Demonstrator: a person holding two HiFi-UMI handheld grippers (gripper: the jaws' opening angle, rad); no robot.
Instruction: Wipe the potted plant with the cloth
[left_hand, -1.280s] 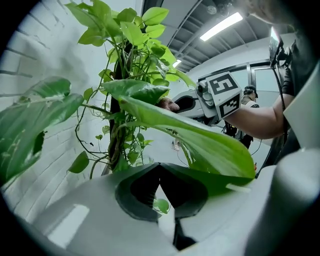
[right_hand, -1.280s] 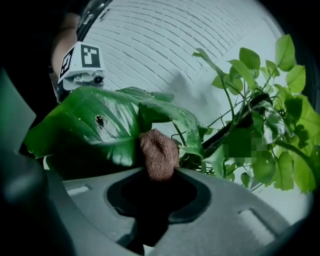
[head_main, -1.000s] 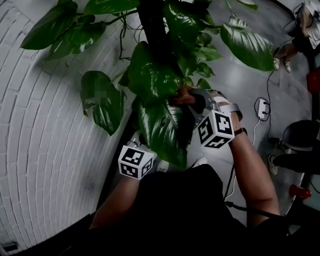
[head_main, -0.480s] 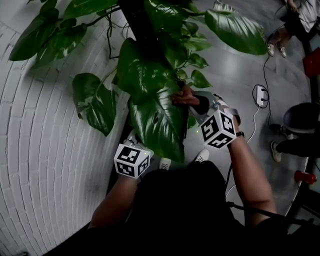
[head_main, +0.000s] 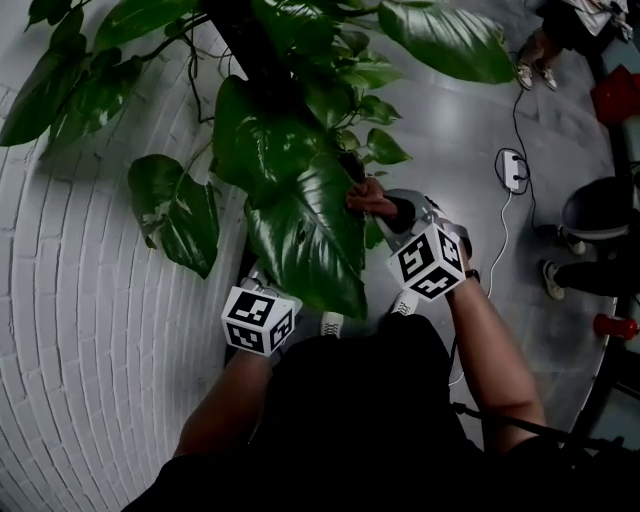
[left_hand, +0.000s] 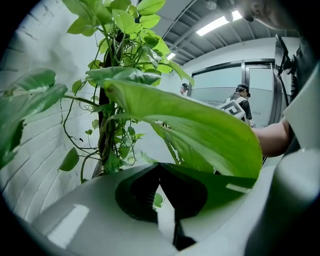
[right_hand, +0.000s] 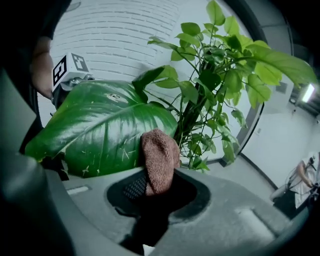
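Note:
The potted plant (head_main: 290, 130) climbs a dark pole beside the wall. One large leaf (head_main: 300, 235) hangs toward me. My left gripper (left_hand: 161, 167) is shut on that leaf's (left_hand: 200, 135) lower edge; in the head view only its marker cube (head_main: 258, 318) shows below the leaf tip. My right gripper (right_hand: 155, 187) is shut on a brown cloth (right_hand: 159, 160), which presses on the leaf's (right_hand: 100, 130) top face near its base. In the head view the cloth (head_main: 366, 199) sits at the leaf's upper right edge, ahead of the right cube (head_main: 430, 260).
A white brick wall (head_main: 80, 330) curves along the left. On the grey floor at the right lie a power strip (head_main: 507, 170) with a cable, a dark round object (head_main: 600, 210) and a red item (head_main: 612, 326). A person's feet (head_main: 530, 55) show at the top right.
The head view has drifted, so the plant sits higher and further left. Both grippers keep their hold, with the cloth still at the leaf's upper right edge.

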